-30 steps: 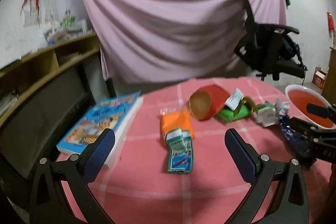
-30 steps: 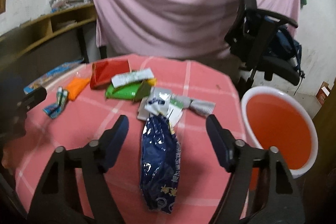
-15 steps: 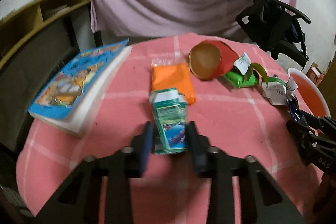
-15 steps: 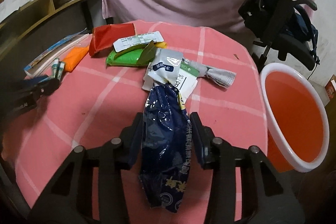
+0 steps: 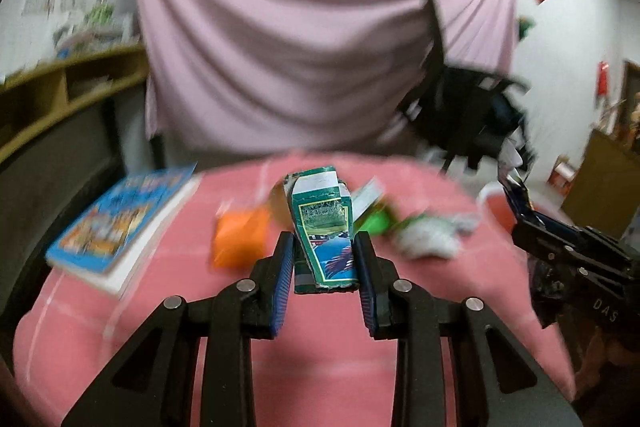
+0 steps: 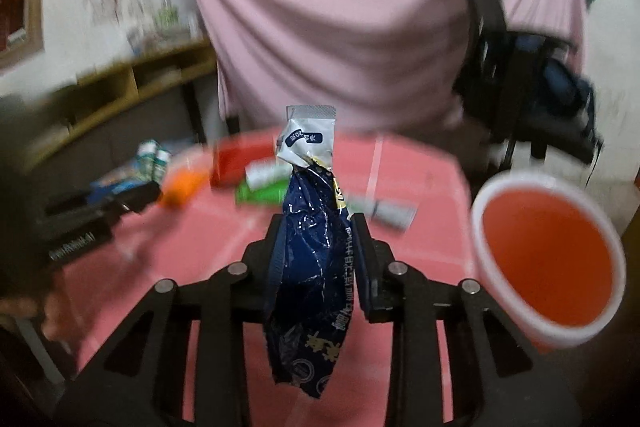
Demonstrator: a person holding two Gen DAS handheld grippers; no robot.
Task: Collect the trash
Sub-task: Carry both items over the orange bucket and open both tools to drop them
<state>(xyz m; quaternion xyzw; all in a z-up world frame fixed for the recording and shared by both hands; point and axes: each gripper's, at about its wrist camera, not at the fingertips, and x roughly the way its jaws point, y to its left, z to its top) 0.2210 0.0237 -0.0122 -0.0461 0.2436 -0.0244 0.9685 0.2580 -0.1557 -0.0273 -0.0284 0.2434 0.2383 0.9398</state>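
Left wrist view: my left gripper (image 5: 323, 263) is clamped on a flattened green and teal drink carton (image 5: 323, 227), both blue-padded fingers (image 5: 283, 281) pressing its sides. The carton stands upright between them, raised clear of the round table with the pink checked cloth (image 5: 332, 327). Behind it on the cloth, blurred: an orange plastic packet (image 5: 239, 237), a bright green wrapper (image 5: 376, 221), and a crumpled white-and-green paper wrapper (image 5: 430, 239). A blue illustrated book (image 5: 124, 217) lies at the table's left edge. My right gripper (image 5: 532, 225) shows at far right, a strip of dark blue foil sticking up from it. Just past it, part of the white-rimmed orange plastic bucket (image 5: 494, 199) is visible. Pink draped curtain (image 5: 320, 43) and black office chair (image 5: 464, 107) stand behind.

Right wrist view: my right gripper (image 6: 320, 247) is squeezed tight on a dark blue crinkled foil snack bag (image 6: 316, 267). The bag hangs below the fingers, off the cloth, with a small white sachet with a navy label (image 6: 308, 141) stuck at its top end. The bucket (image 6: 548, 259) is to the right, beside the table and near the gripper. On the cloth behind: a red flat packet (image 6: 236, 163), the green wrapper (image 6: 262, 193), the orange packet (image 6: 182, 189). My left gripper (image 6: 132, 197) sits at left with the carton (image 6: 154, 157) poking up; the picture is too blurred there to judge its jaws.
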